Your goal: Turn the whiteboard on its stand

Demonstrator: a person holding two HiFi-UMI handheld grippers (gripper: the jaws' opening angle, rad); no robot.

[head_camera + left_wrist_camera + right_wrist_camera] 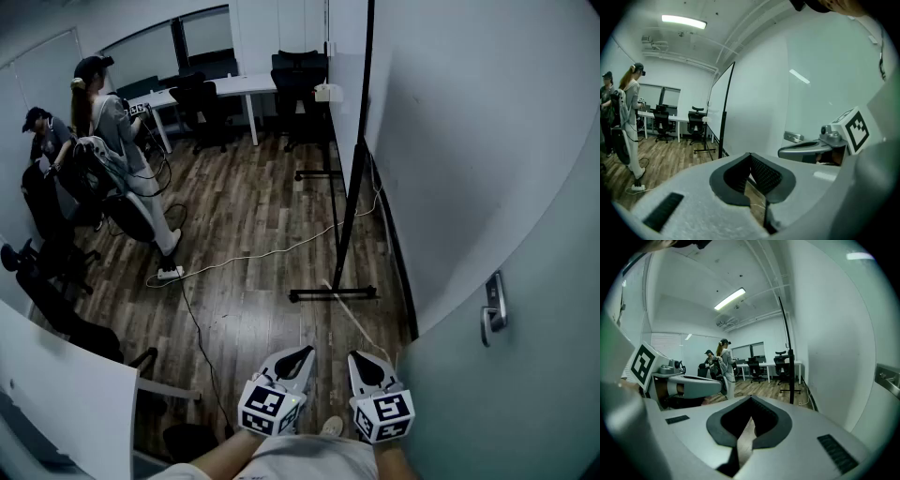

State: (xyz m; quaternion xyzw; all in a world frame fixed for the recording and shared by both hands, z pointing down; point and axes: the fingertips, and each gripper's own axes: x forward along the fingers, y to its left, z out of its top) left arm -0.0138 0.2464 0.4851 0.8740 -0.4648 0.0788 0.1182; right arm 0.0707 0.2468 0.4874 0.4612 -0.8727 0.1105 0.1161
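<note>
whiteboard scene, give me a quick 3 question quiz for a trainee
1. True or false: the left gripper is clamped on the whiteboard.
2. What lies on the floor left of the whiteboard's stand in the head view? A) a power strip with a cable B) a bucket C) a ladder
3. Fill in: the right gripper has its jaws ___ and holds nothing.
Key: 1 false, it is well short of the board. 2 A. 3 shut.
</note>
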